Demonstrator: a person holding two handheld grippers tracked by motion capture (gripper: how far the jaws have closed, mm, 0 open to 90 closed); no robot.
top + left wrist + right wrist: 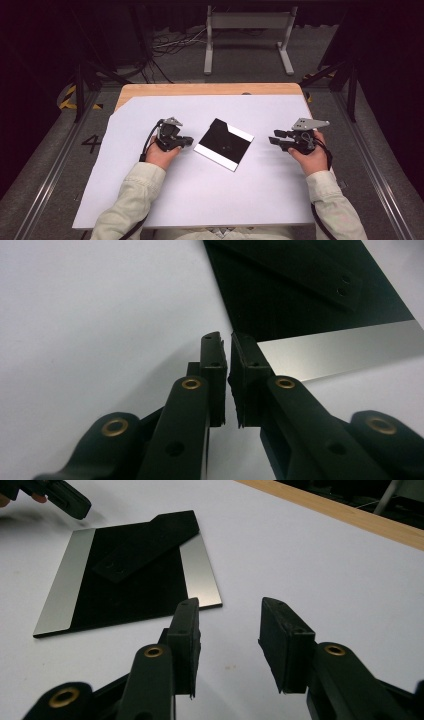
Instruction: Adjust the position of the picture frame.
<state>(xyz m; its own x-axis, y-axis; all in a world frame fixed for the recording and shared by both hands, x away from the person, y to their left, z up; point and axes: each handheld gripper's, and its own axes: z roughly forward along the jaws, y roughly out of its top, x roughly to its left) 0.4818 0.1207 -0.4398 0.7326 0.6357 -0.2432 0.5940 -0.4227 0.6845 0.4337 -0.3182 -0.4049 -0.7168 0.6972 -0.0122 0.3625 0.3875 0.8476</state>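
The black plate (223, 144) lay flat on the white sheet (150, 200) between both grippers, turned cornerwise. The left gripper (186, 141) (jaws nearly together, grasping nothing) sat just beside its left corner, nearer than the right gripper (276, 137), parted and empty.

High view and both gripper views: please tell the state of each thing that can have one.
Left gripper: fingers nearly shut, holding nothing, beside the plate.
Right gripper: fingers open, empty, apart from the plate.
Black plate: flat on the white sheet, untouched.
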